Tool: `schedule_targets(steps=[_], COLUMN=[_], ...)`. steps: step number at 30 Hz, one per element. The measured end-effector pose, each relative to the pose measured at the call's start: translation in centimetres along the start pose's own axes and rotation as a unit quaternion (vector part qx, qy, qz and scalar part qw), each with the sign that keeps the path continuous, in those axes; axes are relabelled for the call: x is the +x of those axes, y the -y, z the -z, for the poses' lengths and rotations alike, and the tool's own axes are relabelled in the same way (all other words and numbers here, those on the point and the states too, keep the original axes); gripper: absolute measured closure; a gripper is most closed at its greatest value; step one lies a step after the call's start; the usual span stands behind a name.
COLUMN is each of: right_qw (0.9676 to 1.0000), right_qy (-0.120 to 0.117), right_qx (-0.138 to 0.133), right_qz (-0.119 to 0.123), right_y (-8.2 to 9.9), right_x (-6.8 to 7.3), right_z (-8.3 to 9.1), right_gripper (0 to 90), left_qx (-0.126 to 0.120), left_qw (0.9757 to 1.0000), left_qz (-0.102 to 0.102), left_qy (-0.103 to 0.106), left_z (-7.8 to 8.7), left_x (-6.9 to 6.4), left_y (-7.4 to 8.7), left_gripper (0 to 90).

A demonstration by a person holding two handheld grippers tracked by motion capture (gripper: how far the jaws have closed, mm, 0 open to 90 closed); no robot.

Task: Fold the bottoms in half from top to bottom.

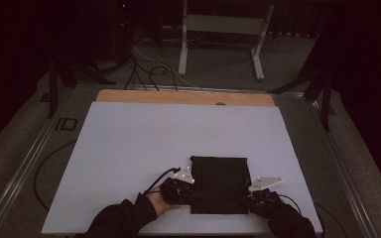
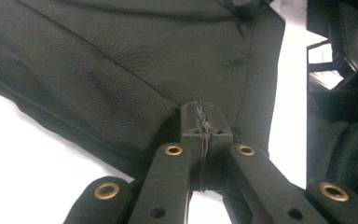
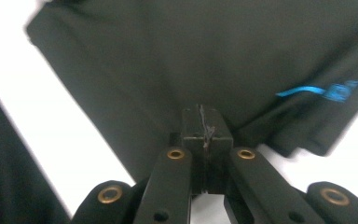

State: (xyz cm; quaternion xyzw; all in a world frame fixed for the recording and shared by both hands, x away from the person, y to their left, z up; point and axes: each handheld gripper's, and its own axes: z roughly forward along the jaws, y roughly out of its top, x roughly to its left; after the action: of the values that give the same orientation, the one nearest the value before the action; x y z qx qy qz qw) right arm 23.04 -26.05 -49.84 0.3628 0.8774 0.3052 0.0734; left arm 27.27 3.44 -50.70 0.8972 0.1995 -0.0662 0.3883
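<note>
Between the two grippers, at the near edge of the desk [image 1: 129, 139], lies a black folded garment [image 1: 220, 184], a flat, roughly rectangular shape on the pale desk surface. The left gripper [image 1: 192, 194] meets the cloth at its near left side and the right gripper [image 1: 245, 197] at its near right side, each held by a hand in a dark sleeve [image 1: 121, 218] that comes in from the near edge.

Seen from the left gripper view, the jaws of the left gripper [image 2: 203, 122] are pressed together with a thin line of fabric edge pinched in the seam between them; the dark garment [image 2: 135, 65] spreads away ahead of the jaws and to their left, with a stitched seam running along its right border and white desk [image 2: 23, 158] beneath on both sides.

Seen from the right gripper view, the jaws of the right gripper [image 3: 203, 125] are likewise closed on the cloth, a frayed edge caught between them. Ahead of these jaws the garment [image 3: 168, 56] lies in folded layers, and to their right a small blue printed mark [image 3: 324, 89] sits near the folded edge. White desk [image 3: 51, 126] shows to the left of the jaws and at the far right.

Beyond the desk, cables [image 1: 146, 67] lie on the floor near a white frame [image 1: 223, 27].
</note>
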Motion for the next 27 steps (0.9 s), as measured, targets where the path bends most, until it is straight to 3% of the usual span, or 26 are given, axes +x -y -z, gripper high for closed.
schedule_targets(steps=[5, 11, 13, 14, 15, 18, 21, 22, 24, 25, 27], right_qw=[1.0000, 0.9994, 0.9988, 0.9988, 0.9985, 0.9977, 0.9975, 0.9971, 0.9967, 0.9956, 0.9952], right_qy=[-0.005, -0.021, -0.021, -0.021, -0.020, -0.021, -0.021, -0.017, -0.018, -0.019, -0.021], right_qx=[-0.006, -0.027, -0.043, -0.043, -0.051, -0.064, -0.067, -0.073, -0.077, -0.090, -0.093], right_qz=[-0.003, -0.003, 0.000, 0.000, 0.000, -0.005, -0.009, -0.011, -0.017, -0.020, -0.022], right_y=[0.0, -0.5, -0.9, -0.9, -1.2, -1.6, -1.9, -2.2, -2.4, -2.8, -3.1], right_x=[-0.1, 0.1, 0.0, 0.0, 0.0, -0.2, -0.3, -0.5, -0.6, -0.8, -0.9], right_z=[0.1, 0.5, 0.8, 0.8, 1.0, 1.3, 1.4, 1.5, 1.6, 1.8, 2.0], right_gripper=[89.6, 82.5, 74.2, 74.2, 64.7, 51.2, 43.7, 33.4, 30.9, 23.2, 19.9], left_qx=[-0.007, -0.015, -0.019, -0.020, -0.023, -0.036, -0.046, -0.049, -0.050, -0.048, -0.049], left_qw=[0.9999, 0.9997, 0.9996, 0.9996, 0.9995, 0.9990, 0.9987, 0.9986, 0.9986, 0.9988, 0.9988], left_qz=[0.005, -0.001, 0.004, 0.003, 0.004, 0.010, 0.009, 0.007, 0.004, 0.000, 0.003], left_qy=[0.010, 0.017, 0.022, 0.019, 0.019, 0.026, 0.021, 0.017, 0.017, 0.010, 0.010], left_z=[0.1, 0.5, 0.8, 0.9, 1.0, 1.7, 2.3, 2.7, 2.8, 3.1, 3.2], left_x=[0.2, 0.0, 0.0, 0.0, 0.0, 0.1, 0.1, 0.0, 0.0, -0.1, -0.1], left_y=[0.1, -0.3, -0.4, -0.5, -0.6, -0.9, -1.3, -1.6, -1.7, -2.0, -2.1], left_gripper=[88.5, 78.9, 74.0, 74.0, 69.9, 60.9, 53.7, 46.9, 44.5, 34.4, 23.9])
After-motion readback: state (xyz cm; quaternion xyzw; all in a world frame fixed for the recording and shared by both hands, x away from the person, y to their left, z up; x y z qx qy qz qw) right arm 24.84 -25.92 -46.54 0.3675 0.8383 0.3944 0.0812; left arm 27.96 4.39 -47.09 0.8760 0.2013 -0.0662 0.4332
